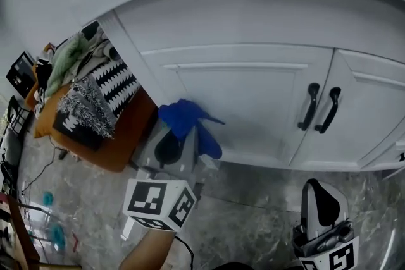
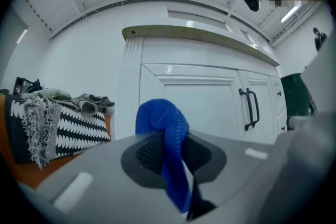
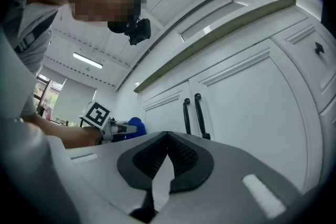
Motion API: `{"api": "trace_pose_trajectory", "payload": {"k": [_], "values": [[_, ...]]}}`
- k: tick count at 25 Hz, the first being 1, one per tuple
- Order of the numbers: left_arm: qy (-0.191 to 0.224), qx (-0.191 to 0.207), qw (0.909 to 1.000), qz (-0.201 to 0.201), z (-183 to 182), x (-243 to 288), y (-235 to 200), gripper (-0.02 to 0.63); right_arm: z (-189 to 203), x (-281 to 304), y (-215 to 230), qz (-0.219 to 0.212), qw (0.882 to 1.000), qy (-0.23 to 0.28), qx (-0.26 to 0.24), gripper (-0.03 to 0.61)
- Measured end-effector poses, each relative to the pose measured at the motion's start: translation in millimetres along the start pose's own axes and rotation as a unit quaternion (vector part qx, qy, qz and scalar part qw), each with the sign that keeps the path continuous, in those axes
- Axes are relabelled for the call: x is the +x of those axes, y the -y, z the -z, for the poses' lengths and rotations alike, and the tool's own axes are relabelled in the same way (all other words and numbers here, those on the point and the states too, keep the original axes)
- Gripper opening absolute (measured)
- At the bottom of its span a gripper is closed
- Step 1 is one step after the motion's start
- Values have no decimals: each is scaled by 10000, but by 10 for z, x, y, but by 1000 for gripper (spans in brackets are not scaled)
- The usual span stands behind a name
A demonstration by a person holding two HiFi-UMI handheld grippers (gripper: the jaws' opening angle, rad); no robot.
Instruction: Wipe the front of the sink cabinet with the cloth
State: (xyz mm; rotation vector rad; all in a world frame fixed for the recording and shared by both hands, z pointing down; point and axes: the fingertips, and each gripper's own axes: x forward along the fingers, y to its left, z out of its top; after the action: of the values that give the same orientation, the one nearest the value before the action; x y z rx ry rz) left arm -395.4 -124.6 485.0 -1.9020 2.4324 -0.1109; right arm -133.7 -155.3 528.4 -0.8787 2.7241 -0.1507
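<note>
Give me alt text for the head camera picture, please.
The left claw grips a crumpled blue cloth in front of a white panelled cabinet door. The right claw sits low at right, shut and empty, below two black curved door handles.

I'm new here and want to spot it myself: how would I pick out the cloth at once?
Find the white sink cabinet, then its left-hand door, left of the two black handles. In front of that door the left gripper is shut on the cloth: a crumpled bright blue bunch, unlike the white panels around it.
</note>
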Motion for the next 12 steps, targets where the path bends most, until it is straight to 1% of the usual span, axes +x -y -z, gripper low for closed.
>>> {"api": "trace_pose_trajectory", "payload": {"k": [4,9,12], "values": [[45,-47,10000,-5,-209,102,-77,66,6,19,39,67,9999,-61,-107,0],[225,278,9993,-75,-533,148,-152,66,13,40,93,165,9995,-140,-233,0],[286,541,9981,-80,-759,171,-171,66,13,46,125,232,9992,-177,-274,0]]}}
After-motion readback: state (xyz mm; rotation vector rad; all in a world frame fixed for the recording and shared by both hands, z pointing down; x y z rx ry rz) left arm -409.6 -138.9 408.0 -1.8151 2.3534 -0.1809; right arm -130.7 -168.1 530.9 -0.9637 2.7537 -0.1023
